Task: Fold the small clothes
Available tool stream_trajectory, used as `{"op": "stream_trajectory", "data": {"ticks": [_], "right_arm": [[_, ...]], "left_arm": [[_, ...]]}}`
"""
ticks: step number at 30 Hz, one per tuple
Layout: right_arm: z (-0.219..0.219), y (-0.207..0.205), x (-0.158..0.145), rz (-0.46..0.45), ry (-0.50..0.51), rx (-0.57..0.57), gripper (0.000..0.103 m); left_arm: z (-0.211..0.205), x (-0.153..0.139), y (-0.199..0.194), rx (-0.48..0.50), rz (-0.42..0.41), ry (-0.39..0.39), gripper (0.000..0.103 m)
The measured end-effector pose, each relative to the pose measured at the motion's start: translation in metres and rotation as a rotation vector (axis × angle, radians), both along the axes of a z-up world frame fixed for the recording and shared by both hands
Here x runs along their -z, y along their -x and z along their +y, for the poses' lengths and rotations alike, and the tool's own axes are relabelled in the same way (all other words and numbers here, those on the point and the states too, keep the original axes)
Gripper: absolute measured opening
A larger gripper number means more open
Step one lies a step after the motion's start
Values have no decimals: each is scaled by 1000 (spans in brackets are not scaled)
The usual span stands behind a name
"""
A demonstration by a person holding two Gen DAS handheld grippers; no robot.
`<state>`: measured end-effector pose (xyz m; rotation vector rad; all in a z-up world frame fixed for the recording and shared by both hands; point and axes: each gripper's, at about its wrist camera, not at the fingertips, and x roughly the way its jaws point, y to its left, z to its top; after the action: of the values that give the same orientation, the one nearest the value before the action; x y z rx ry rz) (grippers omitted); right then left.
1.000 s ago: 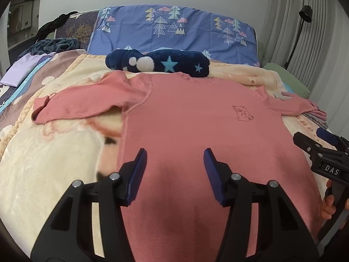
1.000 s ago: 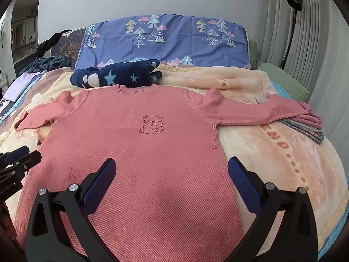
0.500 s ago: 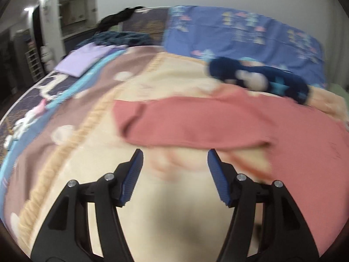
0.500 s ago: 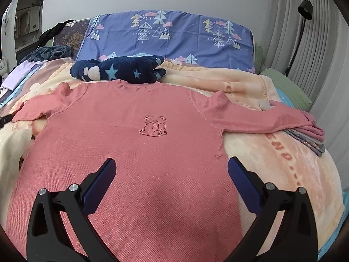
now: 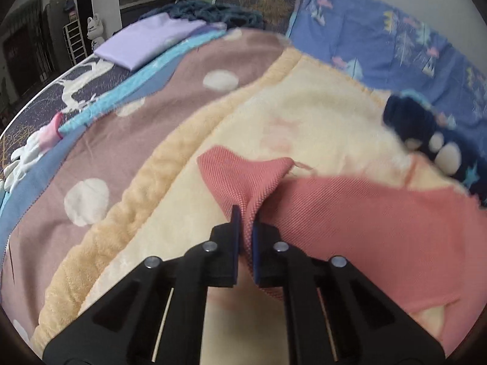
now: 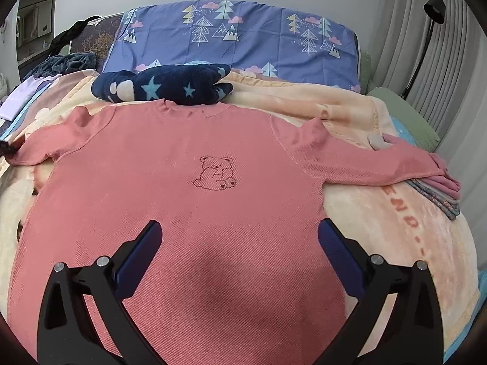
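Note:
A pink long-sleeved shirt (image 6: pixel 194 200) with a small bear drawing lies face up and spread flat on the cream blanket (image 6: pixel 395 219). In the left wrist view my left gripper (image 5: pixel 246 222) is shut on the cuff end of the shirt's left sleeve (image 5: pixel 243 179), which bunches up between the blue pads. My right gripper (image 6: pixel 239 243) is open wide and empty, above the lower middle of the shirt body. The left gripper shows as a dark tip at the sleeve end in the right wrist view (image 6: pixel 7 149).
A navy star-print plush (image 6: pixel 164 86) lies at the shirt's collar, before a blue tree-print pillow (image 6: pixel 243 36). Folded clothes (image 6: pixel 438 188) lie under the right cuff. A folded lilac garment (image 5: pixel 146 39) and dark clothes (image 5: pixel 213 12) lie at the far left.
My left gripper swung left from the shirt's hem to the left sleeve end and shut on the cuff. My right gripper stayed open over the shirt, shifting slightly.

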<state>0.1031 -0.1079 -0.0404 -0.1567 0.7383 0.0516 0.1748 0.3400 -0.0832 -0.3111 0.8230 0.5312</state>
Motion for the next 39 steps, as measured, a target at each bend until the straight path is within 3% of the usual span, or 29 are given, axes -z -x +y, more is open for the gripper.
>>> {"op": "stream_trajectory", "data": {"ticks": [3,9,12,16,18,20,22,27,34,35,36,37,39], "right_arm": [[-10,-9,2,9,-14,12,102],[-44,-17,-3,-11,-98,53,102],[-66,-19,-5,-10,-153,65,102],[-94,-28,-2,64,-320,25,100],[-105,-38,1,132,-436,16,93],[-109,-50,4,189,-520,8,78],[-102,-67,6,239,-576,-32,69],[-55,-127,9,307,-649,-163,68],[19,-186,45,450,-609,-272,68],[24,-185,45,432,-588,-270,60],[31,-182,41,402,-552,-292,44],[34,-183,37,399,-550,-321,1],[27,-180,18,343,-608,-329,3]], "left_arm": [[-45,-46,-8,126,-140,44,6],[-208,-105,-12,517,-305,53,6],[-282,-91,-12,677,-286,97,6],[-355,-30,-14,830,-148,167,6],[-374,-2,-13,856,-69,177,6],[-385,19,-10,867,-17,146,7],[-386,20,-7,869,-22,138,7],[-384,10,-1,880,-51,114,16],[-376,12,-4,858,-32,142,16],[-375,12,-6,855,-33,146,12],[-374,11,-7,854,-37,147,9],[-373,9,-7,855,-46,148,7],[-374,-3,-7,860,-84,162,6]]}}
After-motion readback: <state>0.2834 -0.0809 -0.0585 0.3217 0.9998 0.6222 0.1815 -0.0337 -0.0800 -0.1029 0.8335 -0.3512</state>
